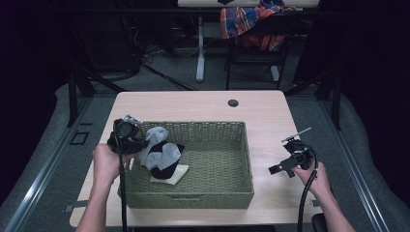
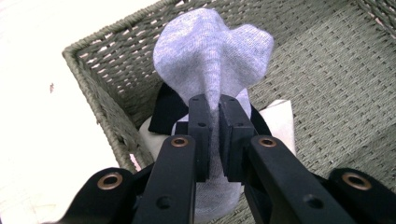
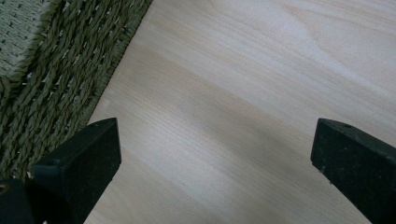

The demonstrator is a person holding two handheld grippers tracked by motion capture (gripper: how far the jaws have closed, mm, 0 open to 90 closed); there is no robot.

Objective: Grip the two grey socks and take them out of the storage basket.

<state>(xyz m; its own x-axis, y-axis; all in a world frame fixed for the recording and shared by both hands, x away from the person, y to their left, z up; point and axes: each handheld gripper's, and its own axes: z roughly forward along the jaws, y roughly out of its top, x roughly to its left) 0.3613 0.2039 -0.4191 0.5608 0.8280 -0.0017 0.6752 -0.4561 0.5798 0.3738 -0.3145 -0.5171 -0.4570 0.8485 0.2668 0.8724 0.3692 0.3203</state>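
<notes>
A light grey sock (image 1: 155, 144) (image 2: 212, 60) hangs over the left end of the woven green basket (image 1: 212, 129) (image 2: 336, 70). My left gripper (image 1: 141, 144) (image 2: 218, 105) is shut on it, the cloth pinched between the two pads and bulging out beyond them. Under the sock, on the basket floor, lie a black sock (image 1: 169, 166) (image 2: 166, 109) and a cream one (image 1: 180, 174) (image 2: 282, 121). My right gripper (image 1: 276, 169) (image 3: 215, 154) is held over bare tabletop to the right of the basket, jaws wide apart with nothing between them.
The basket takes up the middle of the light wooden table (image 1: 270, 116) (image 3: 261, 79). A round cable hole (image 1: 233, 103) sits near the table's far edge. Beyond it stands a chair draped with a plaid shirt (image 1: 251, 21). The basket's outer wall (image 3: 51, 70) lies just left of my right gripper.
</notes>
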